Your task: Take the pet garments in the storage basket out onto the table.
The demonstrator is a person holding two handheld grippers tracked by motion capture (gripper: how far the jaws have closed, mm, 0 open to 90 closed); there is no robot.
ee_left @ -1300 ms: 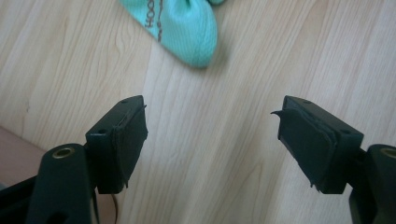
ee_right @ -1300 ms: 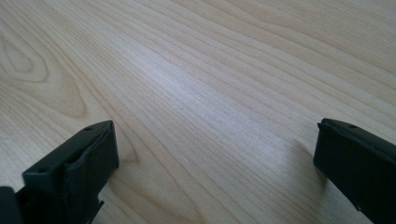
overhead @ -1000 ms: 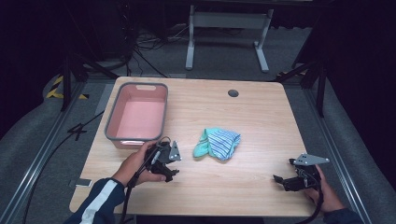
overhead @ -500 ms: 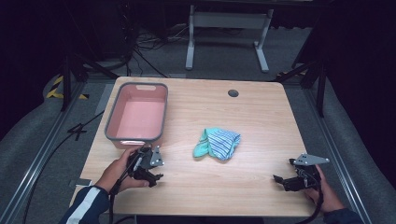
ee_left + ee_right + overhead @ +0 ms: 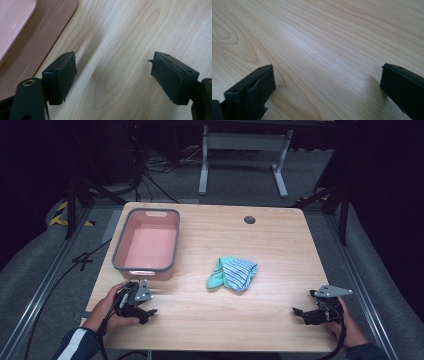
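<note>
High view: the left gripper [image 5: 145, 309] sits at the near left corner of the desk [image 5: 280, 245] with its fingers [image 5: 62, 75] spread apart and empty, just below the near end of the pink tub [image 5: 147, 245]; the right gripper [image 5: 300, 314] rests at the near right corner, its fingers [image 5: 254, 87] likewise spread over bare wood. Between them and farther in, a crumpled teal striped cloth [image 5: 234, 273] lies near the desk's middle, apart from both grippers and the tub.
</note>
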